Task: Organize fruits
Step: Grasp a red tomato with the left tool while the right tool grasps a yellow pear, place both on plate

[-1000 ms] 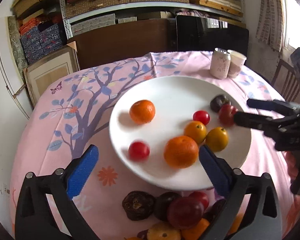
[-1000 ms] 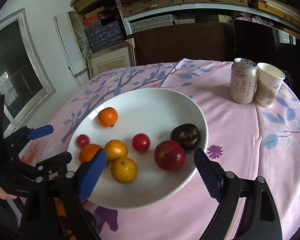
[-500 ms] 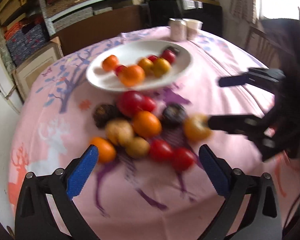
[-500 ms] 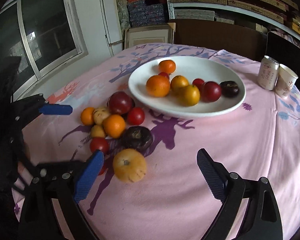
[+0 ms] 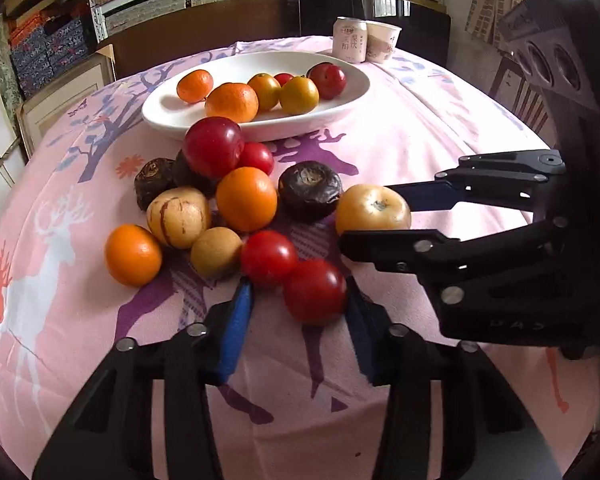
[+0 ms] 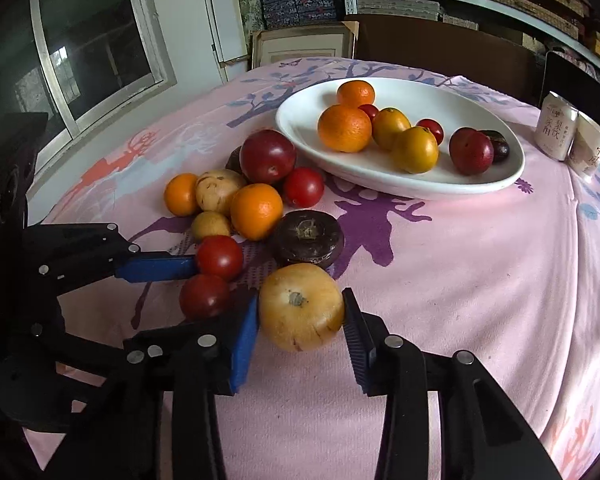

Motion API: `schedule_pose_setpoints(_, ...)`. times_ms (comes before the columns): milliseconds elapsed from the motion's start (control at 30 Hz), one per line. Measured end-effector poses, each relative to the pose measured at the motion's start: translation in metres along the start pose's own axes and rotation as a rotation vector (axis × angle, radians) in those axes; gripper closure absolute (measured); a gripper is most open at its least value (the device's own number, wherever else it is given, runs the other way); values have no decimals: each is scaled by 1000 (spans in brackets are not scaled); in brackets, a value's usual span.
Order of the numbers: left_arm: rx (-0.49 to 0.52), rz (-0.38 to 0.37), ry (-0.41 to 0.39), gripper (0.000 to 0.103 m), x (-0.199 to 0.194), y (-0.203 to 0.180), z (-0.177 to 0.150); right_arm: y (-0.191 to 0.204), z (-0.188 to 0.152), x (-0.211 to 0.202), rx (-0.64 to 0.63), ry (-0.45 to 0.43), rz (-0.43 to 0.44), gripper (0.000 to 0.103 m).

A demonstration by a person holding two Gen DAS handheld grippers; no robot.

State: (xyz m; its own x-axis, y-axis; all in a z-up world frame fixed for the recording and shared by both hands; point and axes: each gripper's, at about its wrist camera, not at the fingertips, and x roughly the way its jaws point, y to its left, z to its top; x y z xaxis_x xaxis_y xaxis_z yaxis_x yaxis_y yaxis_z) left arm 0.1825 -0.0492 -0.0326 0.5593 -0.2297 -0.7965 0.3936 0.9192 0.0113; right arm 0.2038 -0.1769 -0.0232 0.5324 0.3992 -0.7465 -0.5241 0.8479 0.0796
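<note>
While our right gripper (image 6: 300, 316) clamps the pale yellow fruit (image 6: 301, 306) on the pink-clothed surface (image 6: 460, 280), our left gripper (image 5: 300, 300) brackets a red tomato (image 5: 315, 291); we cannot tell whether its pads press it. Beyond lie ten loose fruits: two oranges (image 5: 246, 199), two tan ones, another tomato, a smaller red one, a dark red plum (image 5: 213, 147) and three dark brown ones. Farther, the white plate (image 5: 340, 96) holds eight. Behind stand one can (image 5: 349, 39) and one cup (image 5: 382, 41).

Chinese characters, among them 梨饮 and 冰, are printed on the can (image 6: 556, 127) at two o'clock; 中 is seen on the cup (image 6: 590, 150) beside it.
</note>
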Motion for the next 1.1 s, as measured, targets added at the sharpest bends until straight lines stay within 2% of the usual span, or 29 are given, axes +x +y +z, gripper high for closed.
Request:
schedule_pose_setpoints(33, -3, -19, 1, 76, -2, 0, -1, -1, -1, -2, 15, -2, -1, 62)
schedule_pose_setpoints(333, -98, -103, 3, 76, -19, 6, -11, -28, -7, -33, 130, -106, -17, 62)
schedule_pose_setpoints(467, -82, -159, -69, 76, -47, 6, -5, -43, -2, -52, 174, -172, -34, 62)
schedule_pose_setpoints(533, -52, -136, -107, 76, -58, 6, 9, -51, 7, -56, 188, -184, -44, 62)
schedule_pose_setpoints(600, -54, -87, -133, 76, -59, 13, 27, -61, 21, -52, 201, -158, -58, 62)
schedule_pose_setpoints(700, -107, -17, -125, 76, -42, 35, 57, -71, 46, -39, 185, -102, -62, 62)
schedule_pose_setpoints(833, -169, 92, -99, 76, -10, 73, 92, -77, 77, -20, 128, -90, -104, 62)
schedule_pose_setpoints(933, -206, 85, -105, 76, 6, 97, 112, -85, 84, -5, 110, -58, -115, 62)
schedule_pose_setpoints(1033, -171, 91, -111, 76, 18, 103, 122, -93, 87, 6, 93, -72, -129, 62)
schedule_pose_setpoints(1100, -171, 62, -99, 75, 27, 106, 126, -92, 88, 13, 70, -63, -141, 62)
